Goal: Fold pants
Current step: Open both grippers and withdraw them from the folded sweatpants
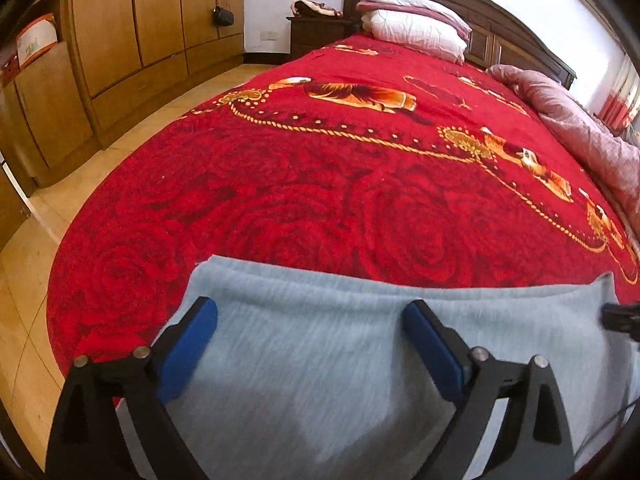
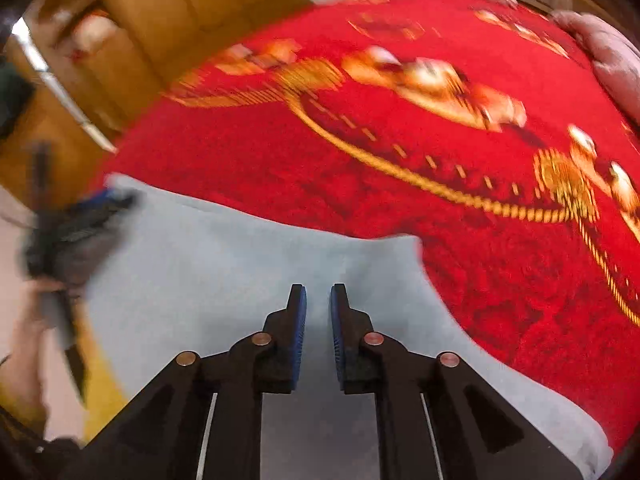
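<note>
Left gripper [image 1: 310, 318] spread wide above the grey pants [image 1: 320, 360], gripping nothing. Right gripper [image 2: 318, 300] narrow with a small gap, pants beneath, on the red bed [image 1: 320, 180].

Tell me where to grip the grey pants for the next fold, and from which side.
Grip the grey pants at the far right corner, coming down from above over the cloth. That corner lies flat and free on the red blanket, just ahead of the right tool.

Soft matt grey knit cloth on the pants [image 1: 320, 360]. Plush, fuzzy red pile on the bedspread [image 1: 320, 184]. Matt black plastic with ribbed blue pads on the right gripper [image 2: 318, 300]. Smooth, lightly glossy wood on the far wardrobe [image 1: 132, 28].
</note>
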`<state>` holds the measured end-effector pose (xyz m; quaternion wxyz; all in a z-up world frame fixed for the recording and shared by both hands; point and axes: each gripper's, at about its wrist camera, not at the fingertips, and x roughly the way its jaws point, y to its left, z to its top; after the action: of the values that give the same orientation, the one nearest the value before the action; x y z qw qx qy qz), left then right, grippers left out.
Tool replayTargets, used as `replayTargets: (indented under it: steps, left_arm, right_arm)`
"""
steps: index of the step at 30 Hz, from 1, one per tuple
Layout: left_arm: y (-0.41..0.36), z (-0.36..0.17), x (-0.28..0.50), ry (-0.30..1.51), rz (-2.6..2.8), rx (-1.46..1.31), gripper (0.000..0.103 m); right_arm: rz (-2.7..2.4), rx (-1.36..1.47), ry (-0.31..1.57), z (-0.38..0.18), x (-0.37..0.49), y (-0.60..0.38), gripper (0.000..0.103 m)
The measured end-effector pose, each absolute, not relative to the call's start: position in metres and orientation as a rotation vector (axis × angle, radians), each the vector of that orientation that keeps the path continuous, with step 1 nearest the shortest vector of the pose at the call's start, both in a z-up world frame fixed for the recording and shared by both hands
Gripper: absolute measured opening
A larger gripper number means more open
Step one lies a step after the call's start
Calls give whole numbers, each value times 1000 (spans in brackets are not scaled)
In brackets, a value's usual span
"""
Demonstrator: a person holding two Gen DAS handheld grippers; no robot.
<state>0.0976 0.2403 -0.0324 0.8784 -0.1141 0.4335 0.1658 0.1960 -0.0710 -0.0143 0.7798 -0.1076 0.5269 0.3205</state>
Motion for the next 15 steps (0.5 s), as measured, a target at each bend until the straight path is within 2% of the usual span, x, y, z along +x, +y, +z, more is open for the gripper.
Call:
replayTargets:
  steps: [3,10,13,15]
  left_arm:
    - [239,-32,99,912,338,-233,100]
    - [241,-33,102,938,319,-243,102]
    - [241,-32,102,952,296,-229,102]
    - [239,-32,103,965,289,-205,103]
  right_arm:
    - [692,-134,1104,-19,209,-76,7]
    - [664,-6,1125,-19,214,-87,7]
    - [611,17,1119,-6,206,-95,15]
    - [584,17,1093,6,198,-102,31]
